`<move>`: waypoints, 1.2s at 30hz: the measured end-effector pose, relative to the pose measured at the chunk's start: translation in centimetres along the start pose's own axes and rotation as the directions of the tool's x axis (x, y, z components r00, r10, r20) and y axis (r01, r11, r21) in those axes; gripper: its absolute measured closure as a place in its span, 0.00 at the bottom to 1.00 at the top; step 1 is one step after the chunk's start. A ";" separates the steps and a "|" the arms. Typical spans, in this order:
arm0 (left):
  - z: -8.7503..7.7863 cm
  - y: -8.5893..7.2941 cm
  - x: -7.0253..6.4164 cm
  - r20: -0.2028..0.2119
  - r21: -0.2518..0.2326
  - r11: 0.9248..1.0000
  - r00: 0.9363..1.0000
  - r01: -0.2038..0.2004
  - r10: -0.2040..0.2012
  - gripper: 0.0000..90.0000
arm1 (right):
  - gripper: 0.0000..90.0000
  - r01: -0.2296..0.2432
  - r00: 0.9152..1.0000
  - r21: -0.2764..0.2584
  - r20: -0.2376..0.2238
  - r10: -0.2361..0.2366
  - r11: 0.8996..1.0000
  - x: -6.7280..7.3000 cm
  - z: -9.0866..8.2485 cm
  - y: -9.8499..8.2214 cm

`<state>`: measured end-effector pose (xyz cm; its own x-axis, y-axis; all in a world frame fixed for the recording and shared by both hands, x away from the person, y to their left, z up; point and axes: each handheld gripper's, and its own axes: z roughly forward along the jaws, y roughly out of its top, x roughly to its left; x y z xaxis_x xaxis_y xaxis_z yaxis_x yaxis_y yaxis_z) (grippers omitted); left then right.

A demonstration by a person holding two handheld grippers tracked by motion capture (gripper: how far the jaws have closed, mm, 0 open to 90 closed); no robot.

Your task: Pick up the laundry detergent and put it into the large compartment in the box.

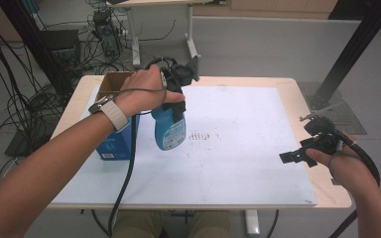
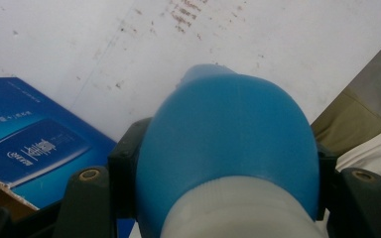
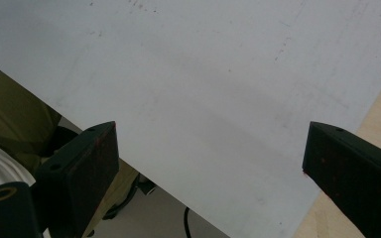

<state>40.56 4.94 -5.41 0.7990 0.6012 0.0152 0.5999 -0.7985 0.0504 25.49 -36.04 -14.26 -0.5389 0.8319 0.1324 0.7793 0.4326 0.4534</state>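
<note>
Nearest the person, the right gripper (image 1: 297, 156) hangs over the bench's right edge, its jaws spread wide with nothing between them and the white mat (image 1: 248, 148) below. Farther in, the left gripper (image 1: 174, 101) is clamped on the blue bottle (image 1: 169, 128), which is held just above the mat, close beside the blue box (image 1: 115, 144). In the left gripper view the jaws pinch the bottle's rounded shoulder near its white neck. That curved, smooth surface is the risk: the bottle could slide or swing between the jaws, drop, and tip onto the mat. Its base hanging so near the box could also catch on the box's wall. Beyond the bench, cables litter the floor.
</note>
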 end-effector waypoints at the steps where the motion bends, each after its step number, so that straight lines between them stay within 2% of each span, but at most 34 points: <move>1: -0.2 0.0 0.0 0.000 -0.001 1.000 1.000 0.005 -0.005 0.43 | 0.08 0.000 1.000 -0.001 0.000 0.000 1.000 0.0 0.0 0.0; 5: -1.2 -0.1 0.2 0.008 0.003 1.000 1.000 0.029 -0.029 0.43 | 0.08 -0.003 1.000 -0.004 0.003 0.003 1.000 0.1 -0.2 -0.1; 12: -3.2 0.0 -0.2 -0.008 0.014 0.999 0.999 0.043 -0.043 0.43 | 0.08 0.002 1.000 -0.005 0.001 -0.002 1.000 0.2 -0.3 0.0; 19: -5.3 0.1 -0.1 -0.003 0.014 0.998 0.998 0.069 -0.069 0.43 | 0.08 0.004 1.000 -0.006 0.001 -0.004 1.000 0.2 -0.4 0.0; 27: -6.7 0.7 -0.8 -0.015 0.036 0.996 0.996 0.083 -0.083 0.43 | 0.08 0.005 1.000 -0.010 0.000 -0.005 1.000 0.2 -0.5 -0.1; 36: -8.5 0.5 -0.6 0.009 0.028 0.990 0.990 0.139 -0.140 0.43 | 0.08 0.008 1.000 -0.020 -0.003 -0.009 1.000 0.2 -0.6 -0.3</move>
<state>40.04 4.47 3.12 0.7078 0.7065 -0.0007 0.7063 -0.7075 0.0243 24.95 -36.17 -13.87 -0.5466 0.8271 0.1314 0.7680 0.4325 0.4723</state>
